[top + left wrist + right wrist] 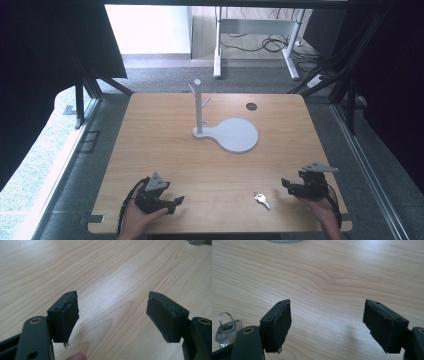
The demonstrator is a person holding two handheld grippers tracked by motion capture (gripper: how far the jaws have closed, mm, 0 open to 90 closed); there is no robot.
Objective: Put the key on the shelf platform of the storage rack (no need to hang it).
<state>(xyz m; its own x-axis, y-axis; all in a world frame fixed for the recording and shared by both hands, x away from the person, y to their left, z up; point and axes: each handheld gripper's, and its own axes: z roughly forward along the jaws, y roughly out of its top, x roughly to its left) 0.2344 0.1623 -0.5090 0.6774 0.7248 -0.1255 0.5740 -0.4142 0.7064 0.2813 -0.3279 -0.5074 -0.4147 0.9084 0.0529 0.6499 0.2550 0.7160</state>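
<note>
A small silver key [261,199] on a ring lies flat on the wooden table [165,145] near the front edge, right of centre. In the right gripper view the key [226,332] sits at the lower left, just beside the left jaw. My right gripper [286,184] rests on the table a short way right of the key, open, with bare wood between its jaws [327,325]. My left gripper [179,201] lies at the front left, open and holding nothing [112,317]. A grey peg stand [199,106] rises from a round grey base [236,134] at the table's middle.
A dark round hole [251,106] marks the tabletop behind the grey base. Grey carpet surrounds the table, with a desk frame and cables [270,44] beyond the far edge. Black curtains hang at both sides.
</note>
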